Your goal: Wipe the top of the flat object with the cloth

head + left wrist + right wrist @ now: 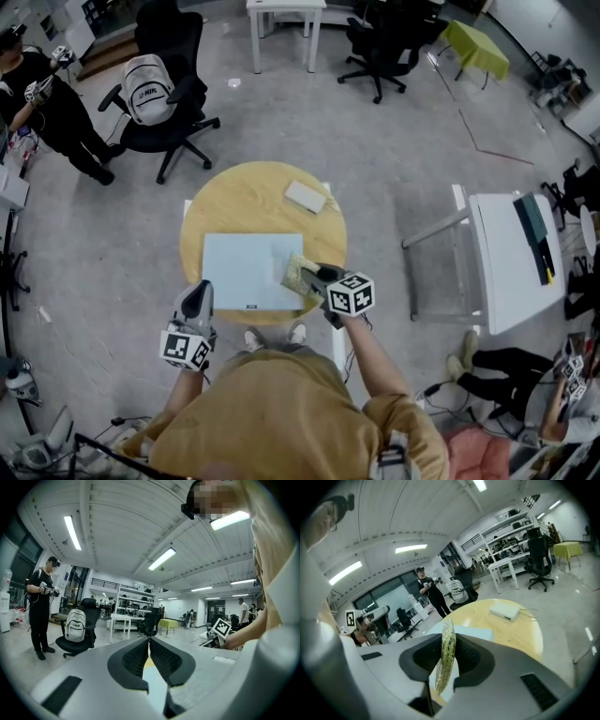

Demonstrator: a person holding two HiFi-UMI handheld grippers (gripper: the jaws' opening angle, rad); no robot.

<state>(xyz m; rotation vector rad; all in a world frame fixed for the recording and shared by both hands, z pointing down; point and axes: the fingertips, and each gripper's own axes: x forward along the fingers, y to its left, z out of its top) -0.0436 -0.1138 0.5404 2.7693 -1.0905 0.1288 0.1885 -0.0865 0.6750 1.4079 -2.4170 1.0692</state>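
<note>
A pale blue flat board [246, 268] lies on the round wooden table [253, 199]. My right gripper [311, 277] is shut on a yellow-green cloth [298, 274] at the board's right edge. In the right gripper view the cloth [446, 654] stands pinched between the jaws, with the board [474, 632] just beyond. My left gripper [198, 302] hangs off the table's near left edge, below the board. Its jaws [149, 654] are shut with nothing between them.
A small white box [306, 197] with a cable lies on the table's far right. A black office chair with a white backpack [150, 87] stands beyond the table. A white desk [511, 258] is at the right. A person [42, 103] stands far left.
</note>
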